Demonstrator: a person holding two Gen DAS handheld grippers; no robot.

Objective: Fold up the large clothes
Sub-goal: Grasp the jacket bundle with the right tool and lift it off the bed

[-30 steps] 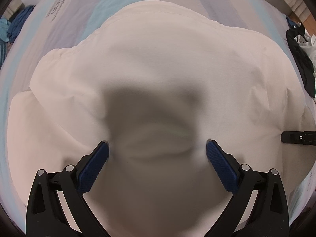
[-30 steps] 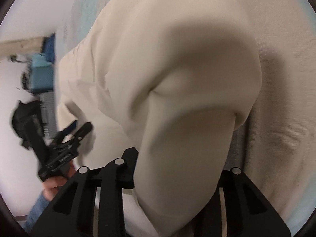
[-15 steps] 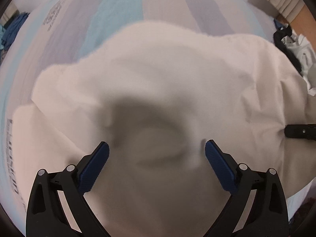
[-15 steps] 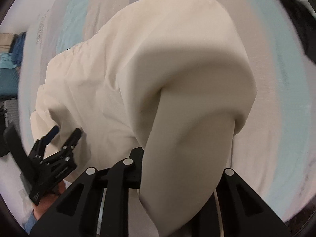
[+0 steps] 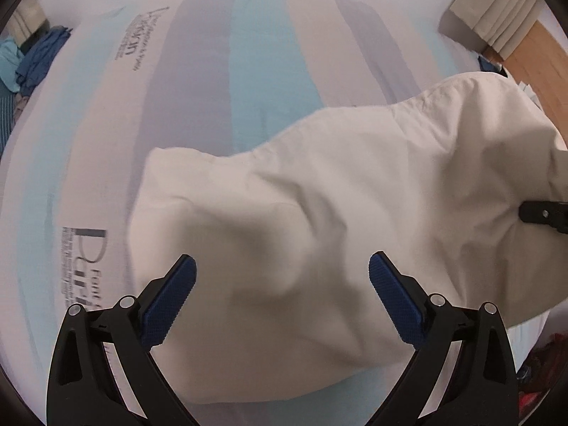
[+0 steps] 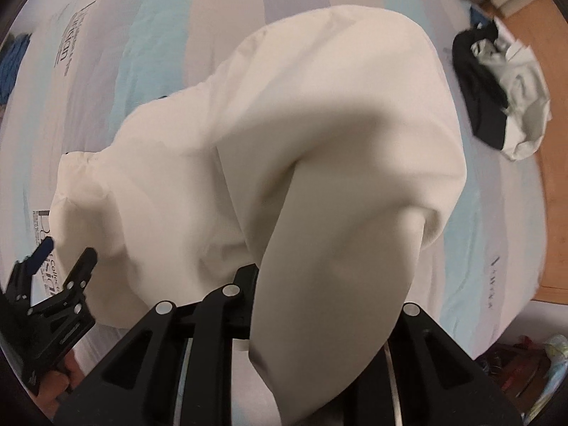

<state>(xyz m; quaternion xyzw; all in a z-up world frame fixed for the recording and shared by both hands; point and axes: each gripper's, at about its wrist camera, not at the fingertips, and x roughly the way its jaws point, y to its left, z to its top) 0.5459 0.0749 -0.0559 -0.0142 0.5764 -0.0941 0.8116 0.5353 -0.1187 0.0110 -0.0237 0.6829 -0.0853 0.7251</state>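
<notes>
A large cream-white garment [image 5: 337, 220] lies bunched on the striped bed cover [image 5: 248, 71]. My left gripper [image 5: 282, 284] is open with its blue pads [image 5: 167, 305] spread just above the garment's near edge, holding nothing. It also shows at the lower left of the right wrist view [image 6: 67, 252]. My right gripper is shut on a thick fold of the garment [image 6: 348, 213], which drapes over its fingers and hides the tips. Its black finger [image 5: 543, 213] pokes in at the right edge of the left wrist view.
A black and grey garment [image 6: 497, 81] lies on the bed's right side. Blue clothes [image 5: 32, 64] are piled at the far left. A cream curtain [image 5: 497, 17] and wood floor [image 5: 539, 81] lie beyond the bed's right edge.
The right gripper has pulled the garment to the right, baring more striped cover on the left. The left gripper stays open and now sits near the garment's left edge.
</notes>
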